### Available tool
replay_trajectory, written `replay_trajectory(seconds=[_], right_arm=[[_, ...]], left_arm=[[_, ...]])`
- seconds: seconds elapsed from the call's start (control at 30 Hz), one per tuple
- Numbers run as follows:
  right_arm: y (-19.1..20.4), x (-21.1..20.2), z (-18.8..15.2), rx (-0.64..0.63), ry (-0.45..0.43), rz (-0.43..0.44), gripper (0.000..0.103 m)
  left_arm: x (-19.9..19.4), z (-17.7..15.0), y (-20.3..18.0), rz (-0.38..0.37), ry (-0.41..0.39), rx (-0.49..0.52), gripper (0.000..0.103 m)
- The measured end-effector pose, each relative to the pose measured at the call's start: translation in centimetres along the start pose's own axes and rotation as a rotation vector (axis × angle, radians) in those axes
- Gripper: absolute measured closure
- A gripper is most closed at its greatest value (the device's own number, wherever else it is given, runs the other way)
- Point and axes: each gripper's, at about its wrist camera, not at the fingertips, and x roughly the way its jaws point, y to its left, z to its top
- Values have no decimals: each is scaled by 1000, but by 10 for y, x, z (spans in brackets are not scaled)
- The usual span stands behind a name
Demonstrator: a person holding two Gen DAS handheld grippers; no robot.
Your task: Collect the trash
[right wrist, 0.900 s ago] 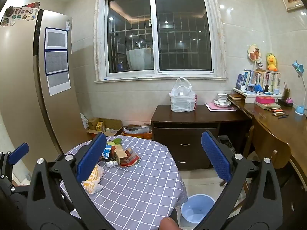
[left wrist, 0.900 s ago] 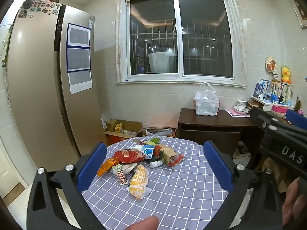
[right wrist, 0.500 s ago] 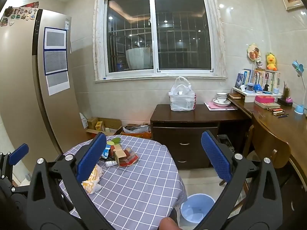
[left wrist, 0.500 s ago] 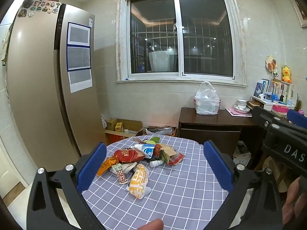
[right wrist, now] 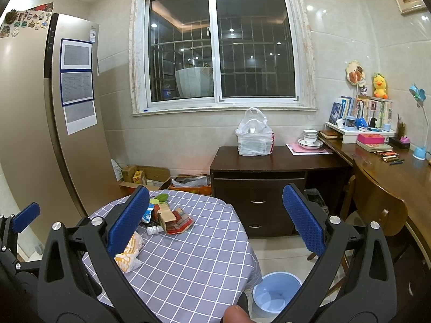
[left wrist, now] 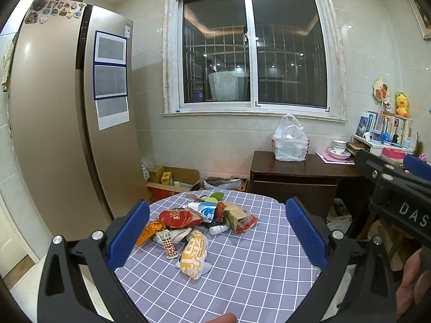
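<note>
Trash is lying heaped on the table, straight ahead of the wide-open, empty left gripper. Right gripper, also gaping, is sitting farther right, probably nearer the bin.

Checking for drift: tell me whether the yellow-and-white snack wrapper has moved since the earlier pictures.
No. The yellow-and-white snack wrapper lies on the same squares of the checked tablecloth.

Checked cloth tablecloth, crinkled glossy plastic wrappers, smooth brushed-metal fridge, polished dark wood cabinet
</note>
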Motion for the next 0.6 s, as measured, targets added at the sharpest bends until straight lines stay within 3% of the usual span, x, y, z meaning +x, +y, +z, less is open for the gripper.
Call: replay_trajectory(seconds=[0.6], right_arm=[[-7,4,-2,0,0,-3,6]], left_arm=[[-3,5,2,0,-2,-6,4]])
